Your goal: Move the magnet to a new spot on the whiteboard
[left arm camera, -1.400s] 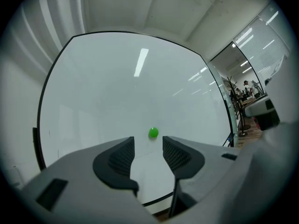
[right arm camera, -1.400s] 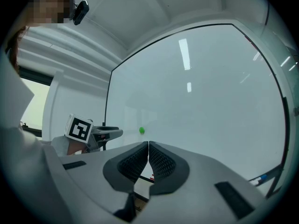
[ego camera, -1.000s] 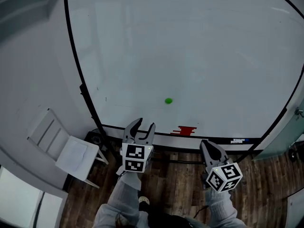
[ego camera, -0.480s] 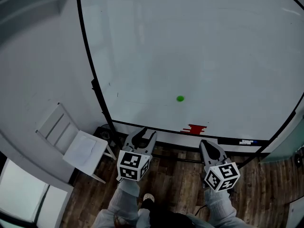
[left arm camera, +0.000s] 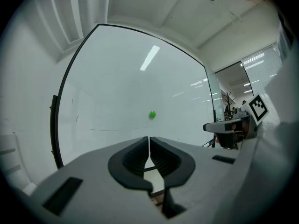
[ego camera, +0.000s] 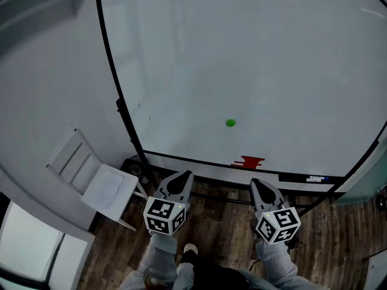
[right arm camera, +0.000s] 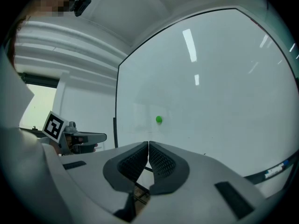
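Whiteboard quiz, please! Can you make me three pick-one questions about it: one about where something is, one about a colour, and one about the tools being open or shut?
1. Where is the magnet?
A. on the floor
B. low on the whiteboard
C. inside a tool

2. What colour is the magnet?
A. green
B. blue
C. yellow

3. How are the left tool and the right tool?
A. both wide open
B. both shut and empty
C. both holding pens

Answers:
1 B: it sits on the board, just above the red thing at the board's bottom edge.
2 A: it shows as a green dot in every view.
3 B: each tool's jaws meet with nothing between them, and the left tool's jaws have only just closed.
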A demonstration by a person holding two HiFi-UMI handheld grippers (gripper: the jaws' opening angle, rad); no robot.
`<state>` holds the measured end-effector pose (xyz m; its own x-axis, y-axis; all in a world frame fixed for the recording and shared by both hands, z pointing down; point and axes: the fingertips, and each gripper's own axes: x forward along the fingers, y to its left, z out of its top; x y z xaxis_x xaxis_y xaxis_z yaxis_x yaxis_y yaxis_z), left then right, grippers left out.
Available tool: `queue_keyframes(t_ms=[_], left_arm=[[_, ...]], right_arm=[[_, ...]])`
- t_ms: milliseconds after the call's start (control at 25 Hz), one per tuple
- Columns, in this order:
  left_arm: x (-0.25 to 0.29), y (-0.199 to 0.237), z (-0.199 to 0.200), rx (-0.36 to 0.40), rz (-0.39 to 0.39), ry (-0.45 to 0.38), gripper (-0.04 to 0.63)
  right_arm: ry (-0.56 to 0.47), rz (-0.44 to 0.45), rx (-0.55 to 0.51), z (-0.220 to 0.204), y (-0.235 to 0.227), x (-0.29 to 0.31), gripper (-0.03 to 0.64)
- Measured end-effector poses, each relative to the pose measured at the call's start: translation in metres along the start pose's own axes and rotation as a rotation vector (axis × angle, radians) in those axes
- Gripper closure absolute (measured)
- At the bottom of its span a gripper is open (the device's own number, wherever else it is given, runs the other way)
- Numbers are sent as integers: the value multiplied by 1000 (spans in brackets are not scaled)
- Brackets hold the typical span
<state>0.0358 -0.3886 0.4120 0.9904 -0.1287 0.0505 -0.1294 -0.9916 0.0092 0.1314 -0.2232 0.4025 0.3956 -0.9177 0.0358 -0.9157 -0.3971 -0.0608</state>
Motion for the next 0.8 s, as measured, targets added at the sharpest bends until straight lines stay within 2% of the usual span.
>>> queue_keyframes(t_ms=[800], left_arm=[[-2, 1, -13, 36, -19, 20, 586]], right_arm=[[15, 6, -9, -8, 7, 3, 589]])
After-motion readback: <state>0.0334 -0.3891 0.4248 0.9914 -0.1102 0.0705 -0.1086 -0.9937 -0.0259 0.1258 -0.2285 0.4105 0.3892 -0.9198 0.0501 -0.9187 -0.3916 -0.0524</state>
